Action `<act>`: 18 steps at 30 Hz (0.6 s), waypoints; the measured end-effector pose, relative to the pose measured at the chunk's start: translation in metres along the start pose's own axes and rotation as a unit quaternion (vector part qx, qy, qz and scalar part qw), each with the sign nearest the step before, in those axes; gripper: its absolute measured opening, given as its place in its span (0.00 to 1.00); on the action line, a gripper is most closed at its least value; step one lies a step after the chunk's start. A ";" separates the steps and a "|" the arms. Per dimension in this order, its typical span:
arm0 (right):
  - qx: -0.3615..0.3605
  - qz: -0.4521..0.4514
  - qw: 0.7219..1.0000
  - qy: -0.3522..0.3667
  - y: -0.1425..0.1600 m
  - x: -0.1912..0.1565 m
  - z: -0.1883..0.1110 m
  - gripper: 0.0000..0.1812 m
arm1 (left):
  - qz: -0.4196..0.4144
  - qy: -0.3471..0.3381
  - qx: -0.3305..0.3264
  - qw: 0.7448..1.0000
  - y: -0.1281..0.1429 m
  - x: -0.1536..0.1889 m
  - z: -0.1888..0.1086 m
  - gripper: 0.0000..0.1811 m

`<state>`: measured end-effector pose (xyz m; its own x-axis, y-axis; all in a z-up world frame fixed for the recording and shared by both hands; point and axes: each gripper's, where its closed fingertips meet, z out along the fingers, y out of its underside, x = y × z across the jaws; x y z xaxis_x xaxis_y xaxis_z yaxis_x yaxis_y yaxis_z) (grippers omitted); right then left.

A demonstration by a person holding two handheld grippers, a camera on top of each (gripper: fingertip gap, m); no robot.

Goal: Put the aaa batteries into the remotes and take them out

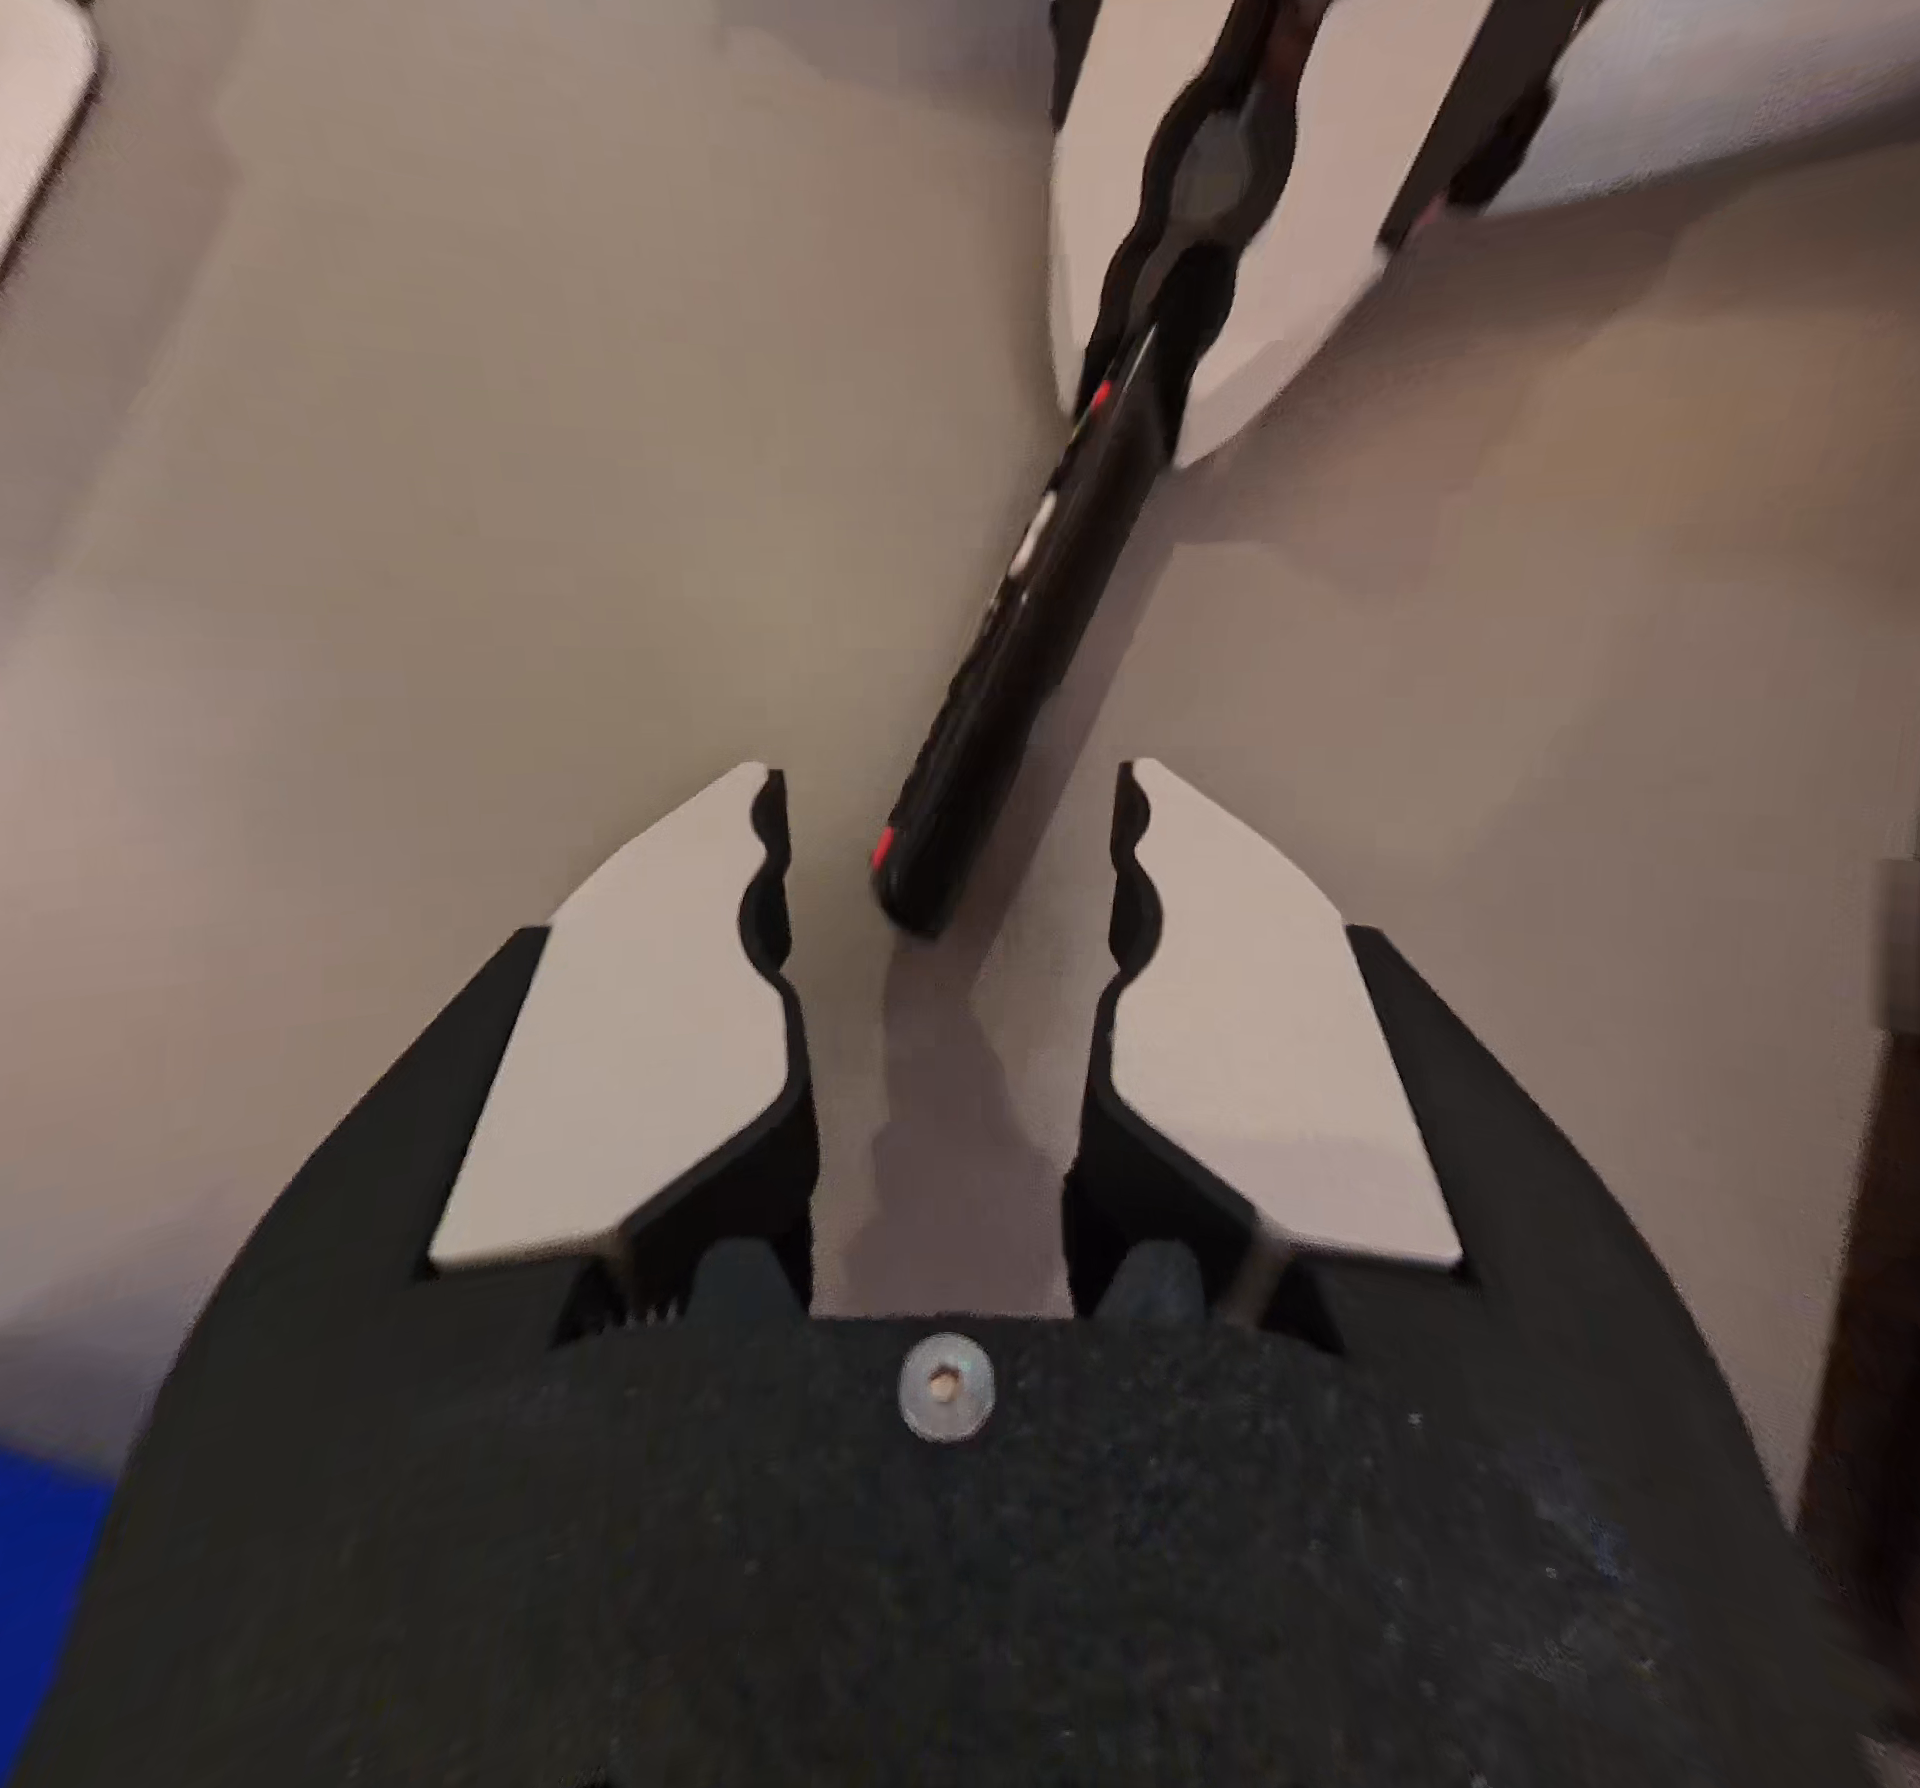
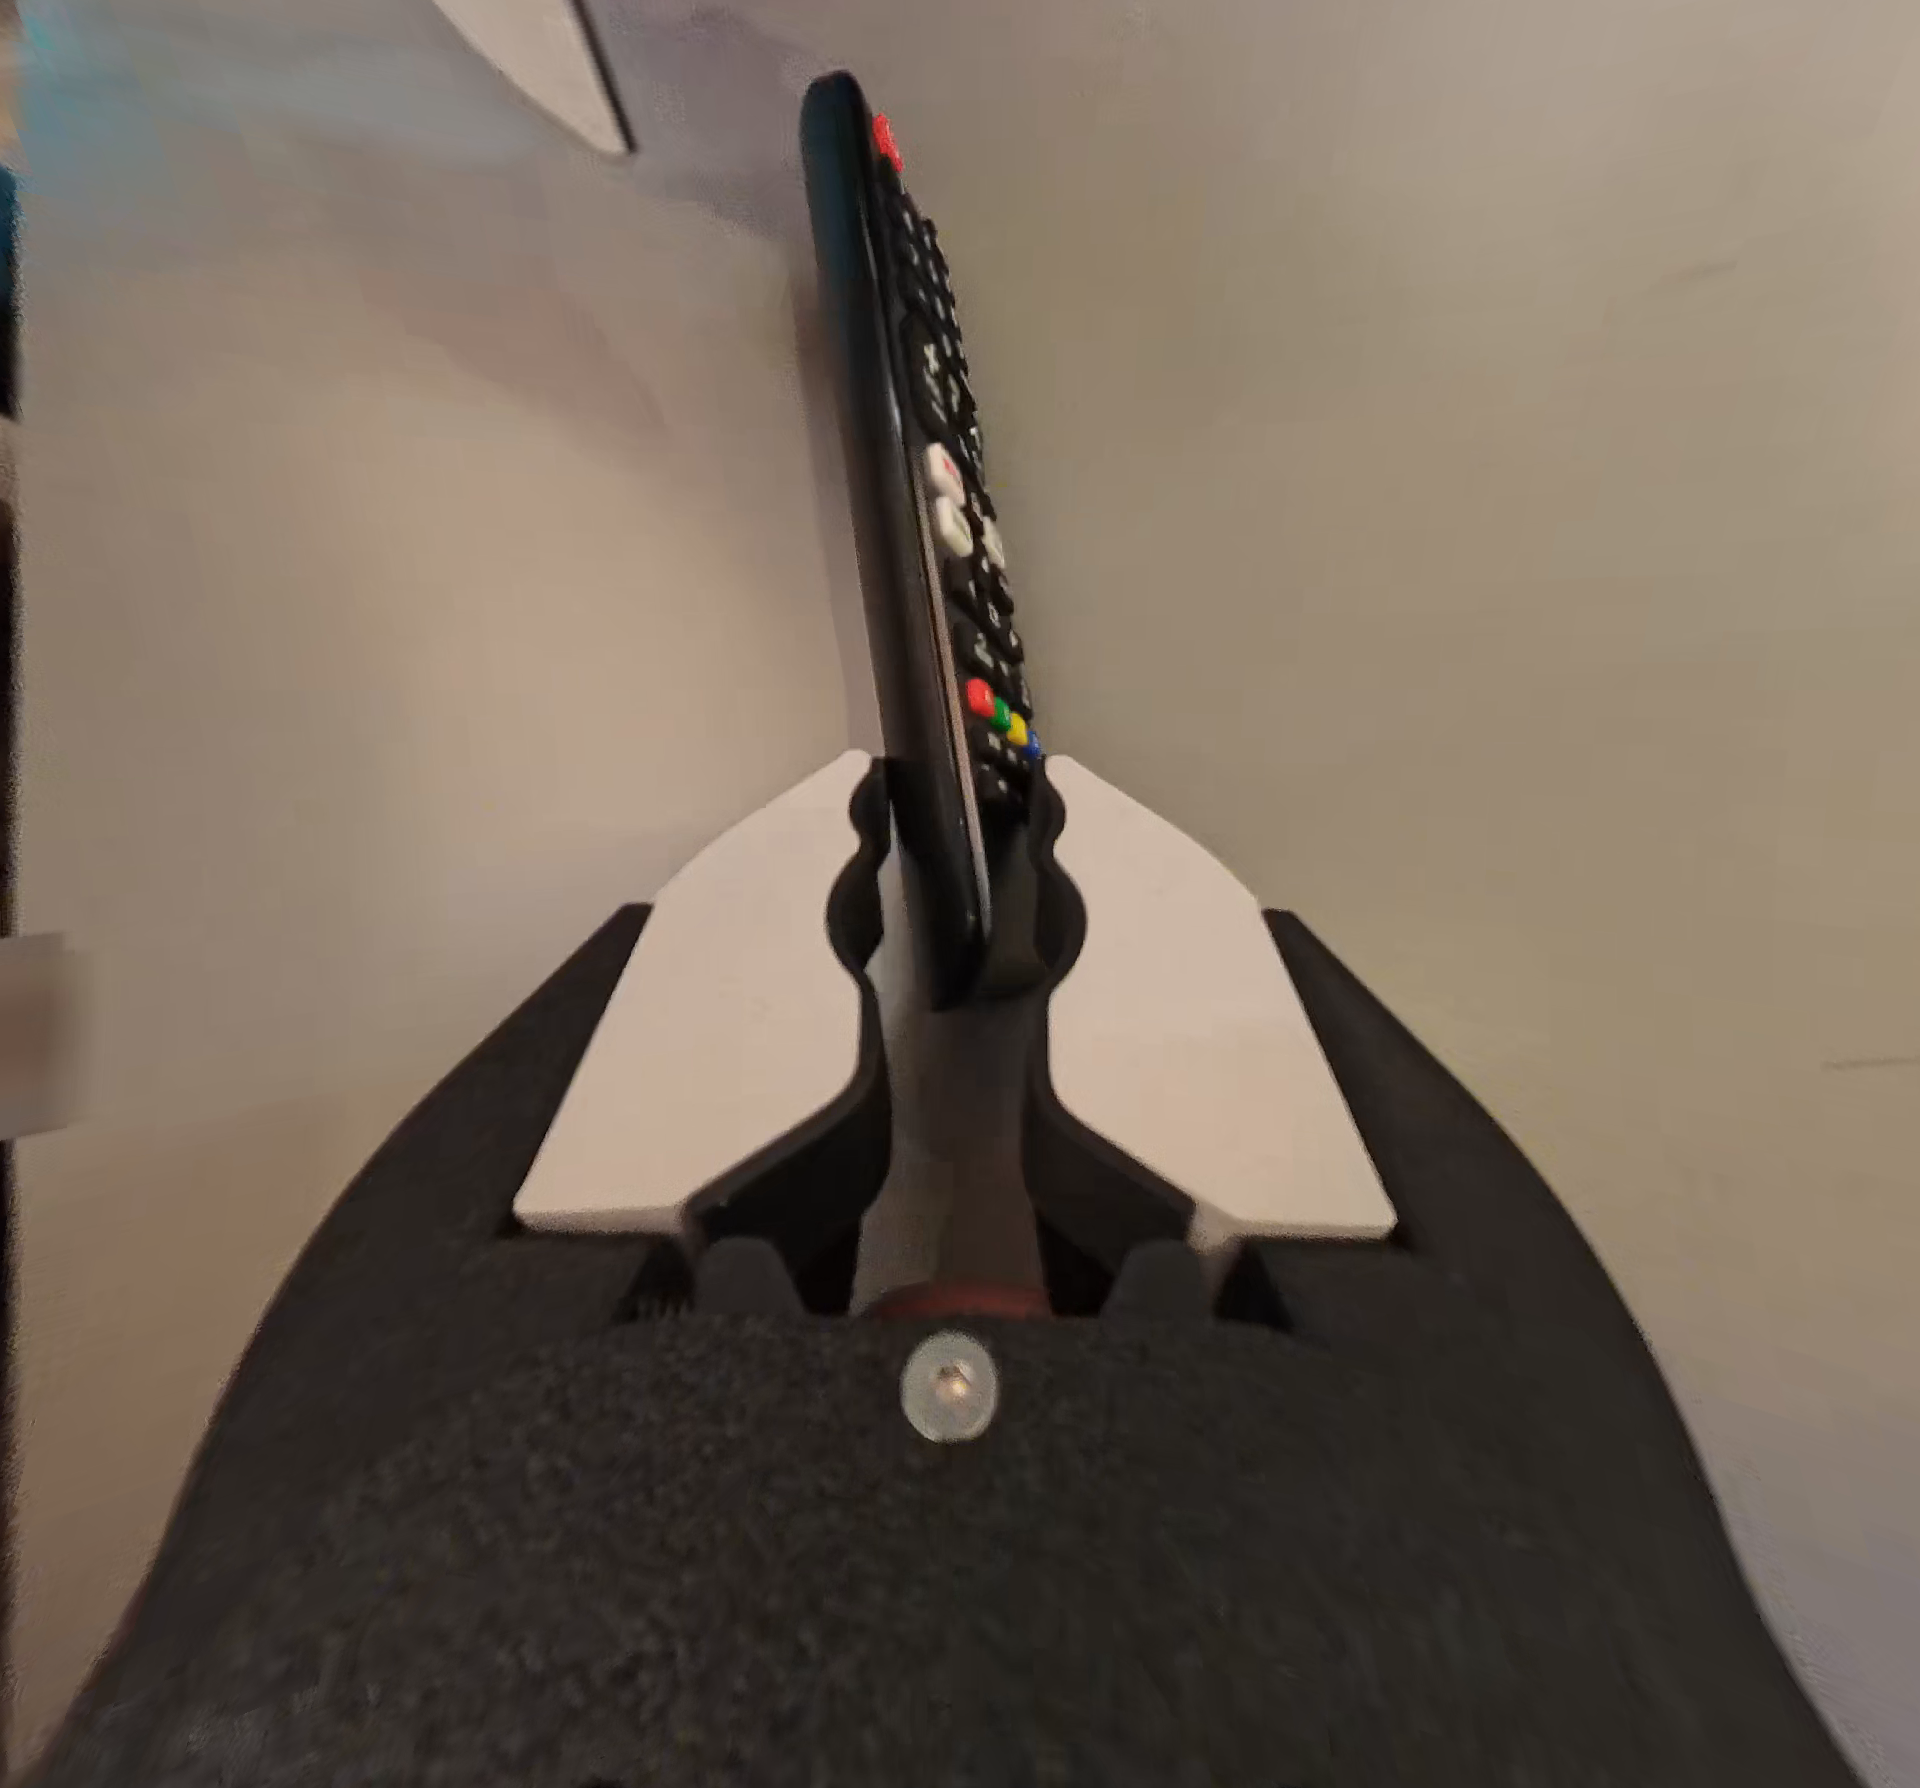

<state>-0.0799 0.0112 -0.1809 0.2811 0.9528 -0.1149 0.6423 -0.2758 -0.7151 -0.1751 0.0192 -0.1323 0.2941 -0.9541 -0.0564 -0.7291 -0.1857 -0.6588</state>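
Note:
A black remote [image 2: 894,450] is held on its edge above the beige table [image 2: 1455,491], buttons facing right. My right gripper [image 2: 961,782] is shut on its near end. In the left wrist view the same remote [image 1: 1029,637] slants down from the right gripper [image 1: 1148,336] at the top. My left gripper [image 1: 951,782] is open and empty, and the remote's free end sits just ahead of the gap between its fingertips, touching neither. The left gripper's white fingers [image 2: 499,3] show beyond the remote's far end. No batteries are in view.
A white object [image 1: 31,97] lies at the table's far left edge. A blue thing [image 1: 42,1582] is at the lower left and a dark brown edge [image 1: 1870,1271] at the right. A white rounded shape [image 1: 1714,55] is behind the right gripper. Across from one pair of fingers to the other is roughly 12 cm.

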 end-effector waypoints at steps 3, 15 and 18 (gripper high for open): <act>-0.003 0.095 0.993 -0.063 -0.002 -0.003 -0.002 0.14 | 0.003 -0.065 -0.004 0.998 0.015 -0.004 -0.004 0.32; 0.030 0.308 0.938 -0.158 -0.028 -0.005 -0.013 0.12 | 0.115 -0.153 -0.063 0.979 0.035 -0.003 0.015 0.36; 0.035 0.345 0.921 -0.176 -0.034 -0.005 -0.012 0.12 | 0.166 -0.195 -0.064 0.965 0.031 -0.006 0.014 0.36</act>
<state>-0.0943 0.0137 -0.1476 0.3484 0.5386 -0.7672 0.3452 -0.8346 -0.4292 -0.1904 0.0230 -0.1628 0.2235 -0.8099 -0.5423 -0.8858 0.0634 -0.4598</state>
